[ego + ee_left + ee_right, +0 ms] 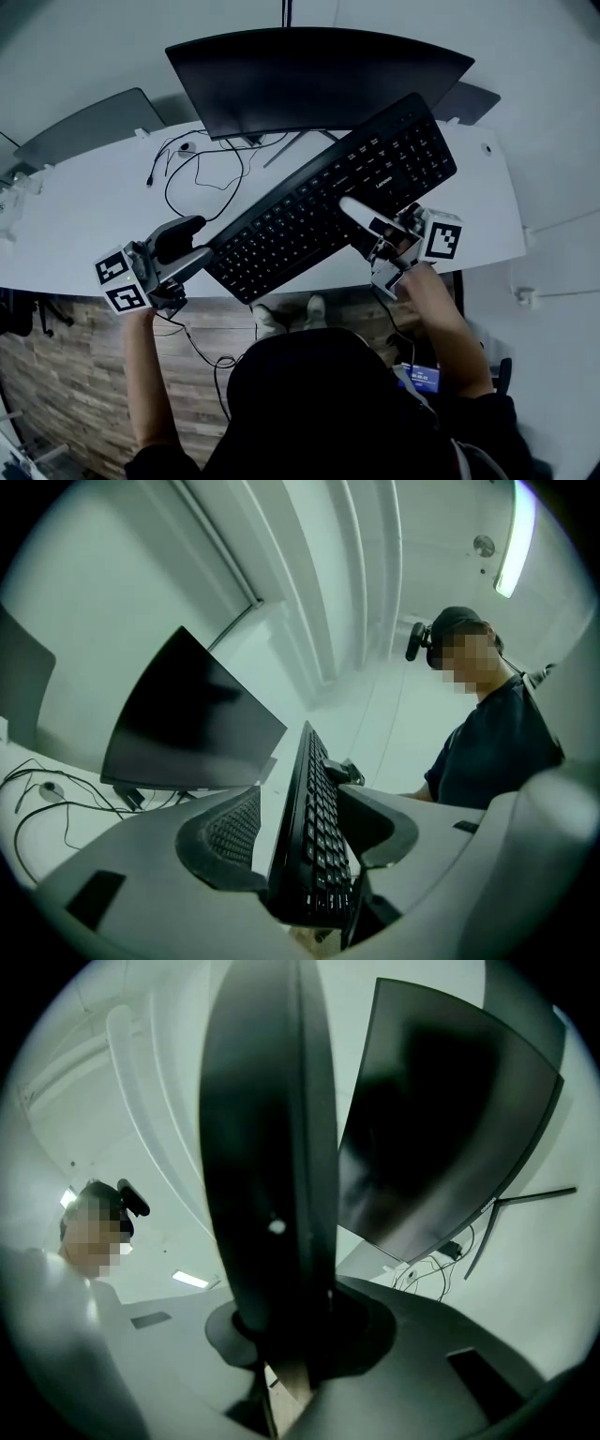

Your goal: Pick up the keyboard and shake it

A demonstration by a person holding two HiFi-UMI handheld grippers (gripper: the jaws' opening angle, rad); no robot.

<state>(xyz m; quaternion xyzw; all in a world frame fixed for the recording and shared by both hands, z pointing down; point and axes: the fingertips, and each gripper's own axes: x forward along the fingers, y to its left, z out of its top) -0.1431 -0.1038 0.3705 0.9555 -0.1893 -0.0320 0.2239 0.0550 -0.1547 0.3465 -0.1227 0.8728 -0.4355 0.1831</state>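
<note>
A black keyboard point(328, 202) hangs slanted above the white desk point(84, 220), its right end toward the monitor. My left gripper point(202, 248) is shut on its near-left end. In the left gripper view the keyboard point(314, 827) stands edge-on between the pads, keys facing right. My right gripper point(361, 225) is shut on the keyboard's near long edge toward the right. The right gripper view shows the keyboard's dark underside point(272, 1147) rising straight out of that gripper point(291, 1326), whose jaws pinch it.
A dark curved monitor point(319, 75) stands at the back of the desk, just behind the keyboard's raised end. Loose black cables point(202, 173) lie on the desk left of centre. Below the desk's near edge are wood flooring point(66, 375) and the person's feet.
</note>
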